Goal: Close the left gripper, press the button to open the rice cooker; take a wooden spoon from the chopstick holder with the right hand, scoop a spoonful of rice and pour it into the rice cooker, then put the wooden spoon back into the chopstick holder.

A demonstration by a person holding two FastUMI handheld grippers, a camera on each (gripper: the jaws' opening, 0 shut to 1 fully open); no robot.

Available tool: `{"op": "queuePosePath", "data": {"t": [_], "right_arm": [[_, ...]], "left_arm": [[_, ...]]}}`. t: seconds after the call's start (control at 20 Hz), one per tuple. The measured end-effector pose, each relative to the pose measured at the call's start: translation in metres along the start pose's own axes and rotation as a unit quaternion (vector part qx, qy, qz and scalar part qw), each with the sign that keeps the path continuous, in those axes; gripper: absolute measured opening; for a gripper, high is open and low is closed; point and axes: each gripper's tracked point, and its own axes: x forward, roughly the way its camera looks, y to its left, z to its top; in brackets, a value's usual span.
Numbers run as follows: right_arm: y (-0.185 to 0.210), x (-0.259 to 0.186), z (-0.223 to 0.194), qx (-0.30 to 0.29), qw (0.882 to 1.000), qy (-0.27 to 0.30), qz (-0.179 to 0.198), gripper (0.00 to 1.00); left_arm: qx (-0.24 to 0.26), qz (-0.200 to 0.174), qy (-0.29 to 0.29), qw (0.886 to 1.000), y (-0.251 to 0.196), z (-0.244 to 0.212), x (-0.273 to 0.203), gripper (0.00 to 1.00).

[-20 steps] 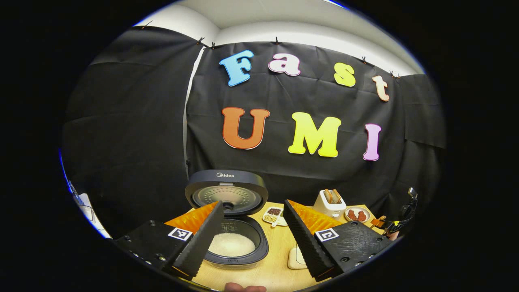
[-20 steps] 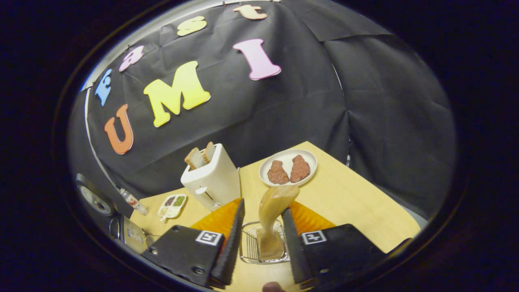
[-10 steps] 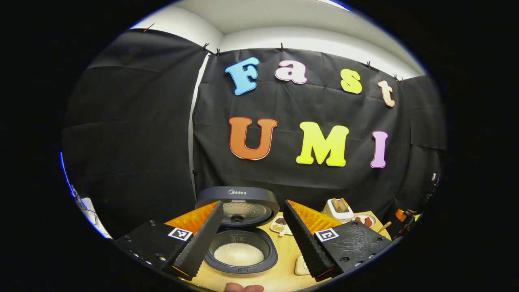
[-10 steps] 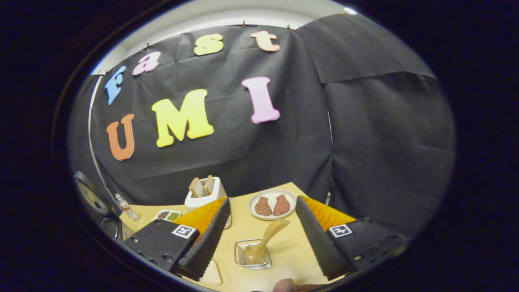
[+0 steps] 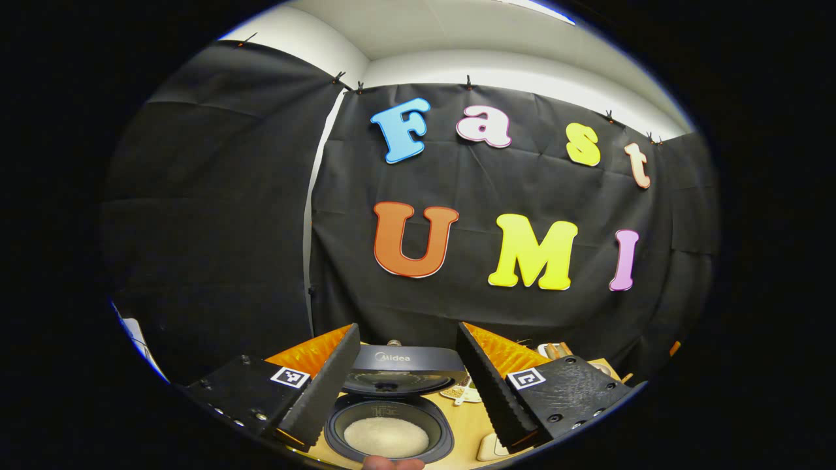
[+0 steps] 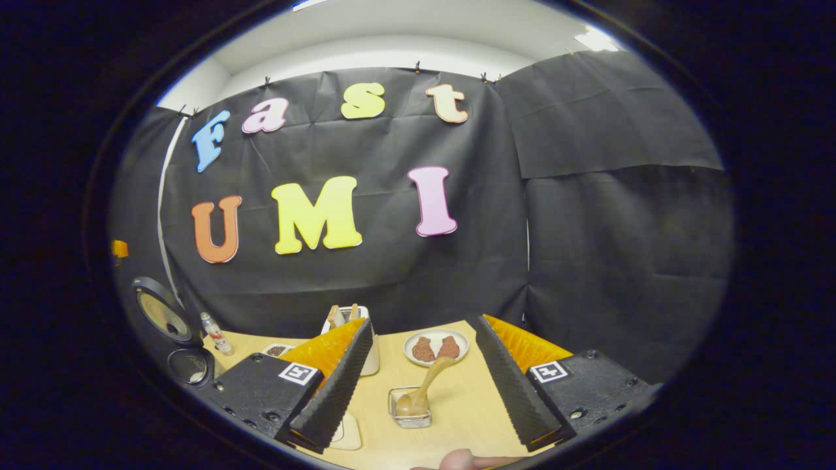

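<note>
The dark rice cooker stands open in the left gripper view, its lid tipped up and white rice in its pot. My left gripper hangs open above and in front of it, holding nothing. In the right gripper view the wooden spoon leans in the wire chopstick holder on the table. My right gripper is open, raised well back from the spoon and not touching it. The rice cooker also sits at that view's far left.
A white toaster with bread and a plate of two brown pieces stand behind the holder. A small bottle and a sectioned dish sit near the cooker. A cream pad lies by my right gripper's left finger.
My right gripper opened off the spoon, left it standing in the holder, and drew back and up. My left gripper also pulled back from the cooker.
</note>
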Motion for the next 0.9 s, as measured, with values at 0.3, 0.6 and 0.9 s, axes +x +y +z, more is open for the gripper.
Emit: {"op": "queuePosePath", "data": {"t": [0.3, 0.6, 0.9], "right_arm": [[-0.033, -0.031, -0.010, -0.005, 0.999, 0.013, -0.037, 0.97], [-0.041, -0.038, -0.021, 0.011, 0.998, 0.031, -0.056, 0.97], [-0.001, -0.034, -0.017, 0.001, 0.999, 0.034, -0.007, 0.97]], "left_arm": [[0.012, 0.015, 0.036, 0.999, 0.011, -0.023, 0.047, 0.95], [0.036, 0.022, 0.082, 0.996, 0.011, -0.046, 0.049, 0.95], [0.029, 0.004, 0.119, 0.992, 0.007, -0.062, 0.022, 0.97]]}}
